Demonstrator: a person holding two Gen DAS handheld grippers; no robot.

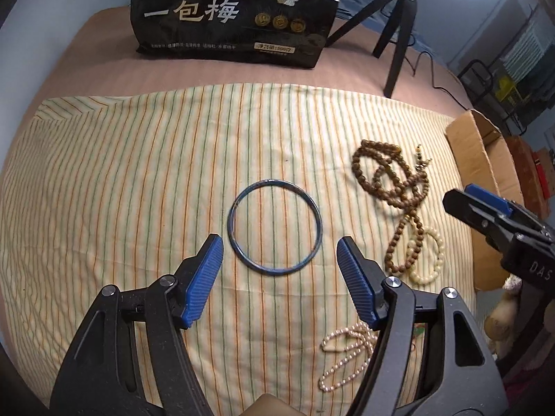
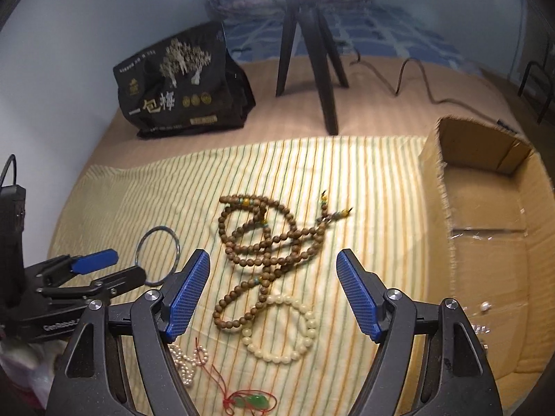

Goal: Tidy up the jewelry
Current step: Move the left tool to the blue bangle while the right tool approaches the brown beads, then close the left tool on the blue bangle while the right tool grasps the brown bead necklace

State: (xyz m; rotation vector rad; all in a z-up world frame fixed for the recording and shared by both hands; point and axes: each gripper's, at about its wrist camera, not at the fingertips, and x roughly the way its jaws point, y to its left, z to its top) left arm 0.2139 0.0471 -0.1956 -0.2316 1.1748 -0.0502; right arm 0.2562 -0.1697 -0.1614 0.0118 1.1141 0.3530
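On the striped cloth that covers the bed, I take the blue bangle as my landmark. My left gripper hangs over its near edge with the jaws spread wide and nothing between the pads; the ring lies flat, and whether the fingertips touch the cloth I cannot tell. Right of the bangle lies the long brown bead strand, looped over itself in a tangle, and at that strand's near end sits the cream bead bracelet, touching it. Nearer to me than the bangle, and to its right, is a small pearl chain, partly hidden under my left gripper's finger. From the right wrist view I also see a green pendant on a red cord just beside the pearls. My right gripper is open too, empty, held above the brown strand and the cream bracelet. Well right of the bangle, past all the beads, the cardboard box lies open at the cloth's edge. Beyond the bangle stand a black printed bag and a tripod.
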